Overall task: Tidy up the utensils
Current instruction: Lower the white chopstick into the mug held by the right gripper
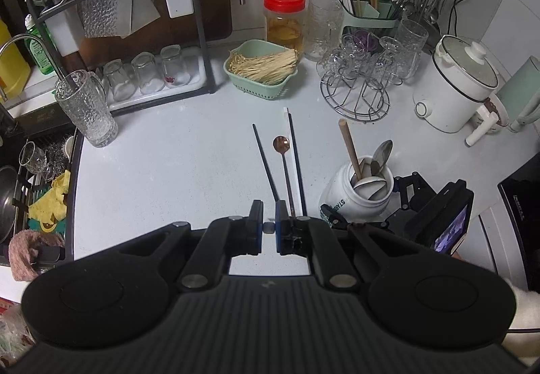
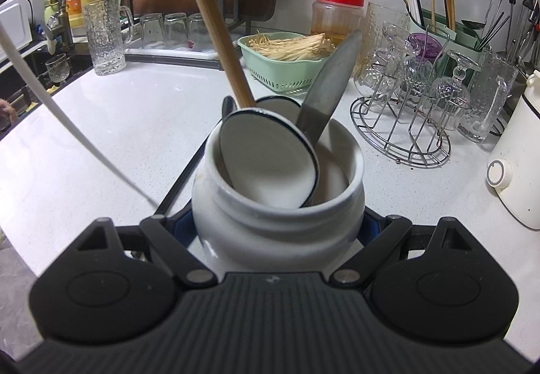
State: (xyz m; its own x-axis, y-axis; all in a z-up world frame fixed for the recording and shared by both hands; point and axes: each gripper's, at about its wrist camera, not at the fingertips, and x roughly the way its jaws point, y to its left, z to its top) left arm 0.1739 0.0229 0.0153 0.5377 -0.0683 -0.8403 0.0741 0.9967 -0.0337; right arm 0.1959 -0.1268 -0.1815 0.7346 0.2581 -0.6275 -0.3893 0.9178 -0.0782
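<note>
My left gripper [image 1: 269, 228] hovers over the white counter [image 1: 168, 154] with its blue pads shut on a small pale end, apparently a white chopstick [image 2: 67, 114], which slants in from the left in the right wrist view. Beyond the fingers lie two black chopsticks [image 1: 265, 161], a rose-gold spoon [image 1: 285, 158] and another white chopstick [image 1: 286, 114]. My right gripper [image 2: 276, 226] is shut on a white ceramic jar [image 1: 354, 202]. The jar holds a wooden-handled spoon [image 2: 209, 20], a white enamel spoon [image 2: 270, 161] and a metal spoon [image 2: 327, 87].
A green utensil holder [image 1: 368, 15] with several chopsticks stands at the back right, behind a wire rack of glasses [image 1: 361, 94]. A green basket [image 1: 260, 84], a red-lidded jar [image 1: 285, 20], a glass mug [image 1: 87, 111] and a white cooker [image 1: 462, 84] ring the counter. The sink [image 1: 20, 192] is at left.
</note>
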